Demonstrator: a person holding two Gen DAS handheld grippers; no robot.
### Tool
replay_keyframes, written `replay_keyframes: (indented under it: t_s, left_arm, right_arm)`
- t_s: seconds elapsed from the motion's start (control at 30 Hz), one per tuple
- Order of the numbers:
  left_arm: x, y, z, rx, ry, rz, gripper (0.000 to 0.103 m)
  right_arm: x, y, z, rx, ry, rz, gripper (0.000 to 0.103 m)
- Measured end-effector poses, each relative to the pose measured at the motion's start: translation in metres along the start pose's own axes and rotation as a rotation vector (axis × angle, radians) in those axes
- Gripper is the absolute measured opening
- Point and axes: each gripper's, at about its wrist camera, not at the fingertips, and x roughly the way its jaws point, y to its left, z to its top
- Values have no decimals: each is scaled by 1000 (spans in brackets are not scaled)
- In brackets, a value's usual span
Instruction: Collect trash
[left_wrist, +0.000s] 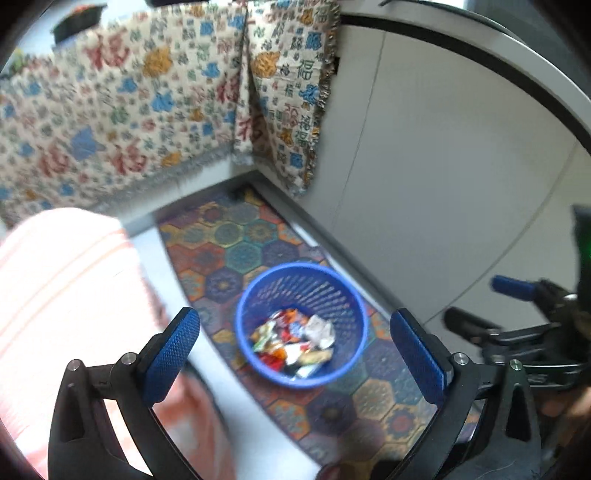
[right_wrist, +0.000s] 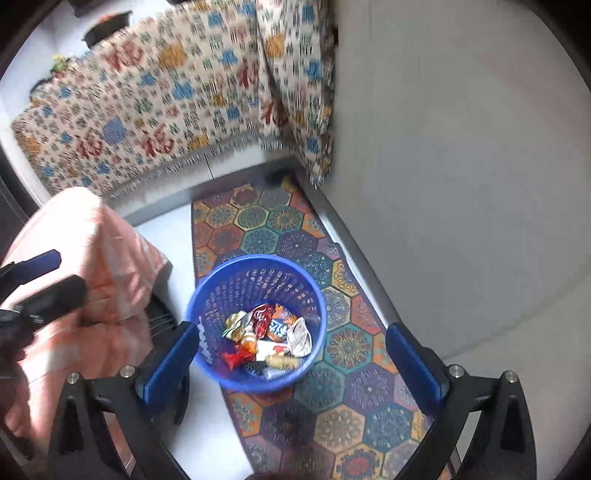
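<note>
Wrappers (left_wrist: 295, 341) lie heaped in the bottom of a blue basket (left_wrist: 243, 325), seen from the left wrist camera. The basket stands upright on a patterned rug (left_wrist: 236, 251) of coloured hexagons, near a pale wall (left_wrist: 443, 147). The left gripper (left_wrist: 295, 343) hangs above it with its blue pads spread wide and nothing between them; the basket shows through the gap. A peach striped cloth (left_wrist: 62, 280) fills the left side, and a blanket (left_wrist: 110, 110) with red and blue characters hangs behind, reaching almost to the floor. At the right edge the right gripper (left_wrist: 480, 302) comes into view, its two fingers apart and bare.

From the right wrist camera the same basket (right_wrist: 317, 295) sits on the rug (right_wrist: 266, 229), partly over its left edge, with the white floor (right_wrist: 166, 236) beside it. The wrappers (right_wrist: 266, 332) inside are crumpled, red, orange, silver and white. The right gripper (right_wrist: 291, 358) is held over the basket, pads spread wide, gripping nothing; its left pad overlaps the basket's rim in this view. The peach cloth (right_wrist: 92, 258) lies to the left, and the left gripper (right_wrist: 55, 277) pokes in at the left edge, blurred. The blanket (right_wrist: 147, 110) hangs at the back.
</note>
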Motion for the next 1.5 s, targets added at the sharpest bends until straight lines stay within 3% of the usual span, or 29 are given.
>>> replay_keyframes:
  t_s: [0.07,0.2,0.3,0.4,0.53,0.67,1.5]
  left_arm:
    - [-19,-14,-14,42,20,60,103]
    - [-54,-29,-38,67,43,36,103]
    - [-82,-32,-50,63,13,158,103]
    - [-92,-31,-50,39,70,107,103]
    - [-103,-27,-50,13,57,94,103]
    - [-106,-28,-52,5,58,67,103]
    - [-114,-26,-47,-19,28,109,103]
  right_arm:
    - [-30,6,-17,21,-2,10,103]
    - [-78,11,-53,54,-24,36,103]
    - [-107,21,-77,44,-49,18,103]
    - [-128,31,-91,43,-70,28,103]
    - [-148,38,-93,44,-113,19,103]
    - [-160,45,-93,28,-123,11,103]
    - [-164,52,-88,11,-125,22,103]
